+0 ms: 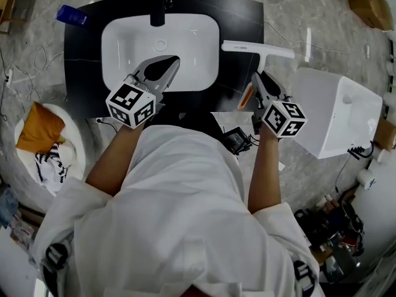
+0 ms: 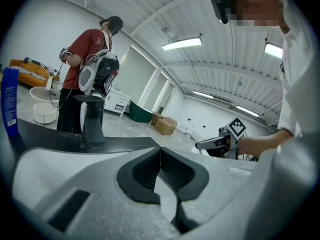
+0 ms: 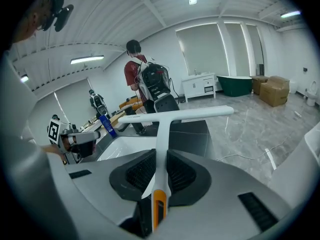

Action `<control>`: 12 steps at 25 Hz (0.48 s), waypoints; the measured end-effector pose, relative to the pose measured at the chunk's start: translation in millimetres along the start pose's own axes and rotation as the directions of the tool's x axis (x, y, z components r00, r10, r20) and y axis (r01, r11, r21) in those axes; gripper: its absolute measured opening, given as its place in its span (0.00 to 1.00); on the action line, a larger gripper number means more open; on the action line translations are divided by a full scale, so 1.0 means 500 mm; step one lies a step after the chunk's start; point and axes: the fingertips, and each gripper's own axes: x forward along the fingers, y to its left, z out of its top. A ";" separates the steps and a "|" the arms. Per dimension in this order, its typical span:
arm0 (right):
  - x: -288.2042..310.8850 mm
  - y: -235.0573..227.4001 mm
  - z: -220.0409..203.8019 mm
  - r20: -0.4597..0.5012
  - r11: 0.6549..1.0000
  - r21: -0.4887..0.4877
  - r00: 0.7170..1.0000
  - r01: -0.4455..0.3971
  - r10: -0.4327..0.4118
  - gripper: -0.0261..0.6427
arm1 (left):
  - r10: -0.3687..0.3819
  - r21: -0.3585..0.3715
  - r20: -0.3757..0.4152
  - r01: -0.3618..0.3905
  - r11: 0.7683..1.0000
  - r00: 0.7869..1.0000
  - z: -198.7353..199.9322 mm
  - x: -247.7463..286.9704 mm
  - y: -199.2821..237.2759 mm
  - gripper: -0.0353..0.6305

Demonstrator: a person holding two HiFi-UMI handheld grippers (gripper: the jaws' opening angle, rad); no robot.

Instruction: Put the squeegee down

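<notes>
Looking along your right gripper (image 3: pixel 160 156), the fingers (image 3: pixel 137 171) are clenched on the squeegee (image 3: pixel 162 129). They pinch the white handle partway up, and the orange end sticks out behind them toward you. The blade runs crosswise out in front.

From the head view, the right gripper (image 1: pixel 258 78) holds the squeegee (image 1: pixel 260 48) at the right side of the sink (image 1: pixel 198 36). The blade spans from the basin's right rim across the dark desk (image 1: pixel 80 54) and past its right edge. Can't tell whether the blade is touching the desk or just above it.

Your left gripper (image 2: pixel 160 151) has its fingers (image 2: pixel 144 169) pressed together at the tips with nothing between them. In the head view the left gripper (image 1: pixel 173 62) sits over the near-left part of the basin.

Further out, a black faucet (image 1: pixel 158 5) stands at the back of the sink and a blue bottle (image 1: pixel 72 15) sits on the desk's far-left corner. A person (image 3: pixel 147 84) in a red top with a backpack stands on the far side of the desk.
</notes>
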 end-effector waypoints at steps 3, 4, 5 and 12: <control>0.018 -0.007 0.006 -0.023 1.000 0.003 1.000 -0.009 0.009 0.14 | -0.002 -0.006 0.000 0.002 1.000 1.000 0.002 0.007 0.006 0.08; 0.025 -0.011 0.007 -0.030 1.000 0.003 0.999 -0.012 0.012 0.14 | -0.001 -0.009 0.000 0.001 1.000 1.000 0.003 0.009 0.007 0.08; 0.032 -0.015 0.008 -0.038 1.000 0.005 0.999 -0.016 0.016 0.14 | 0.002 -0.010 0.000 -0.002 1.000 1.000 0.004 0.012 0.008 0.08; 0.088 -0.047 -0.008 -0.112 0.998 0.025 0.992 -0.057 0.059 0.14 | 0.032 -0.019 -0.018 -0.032 0.999 0.999 -0.004 0.045 0.014 0.08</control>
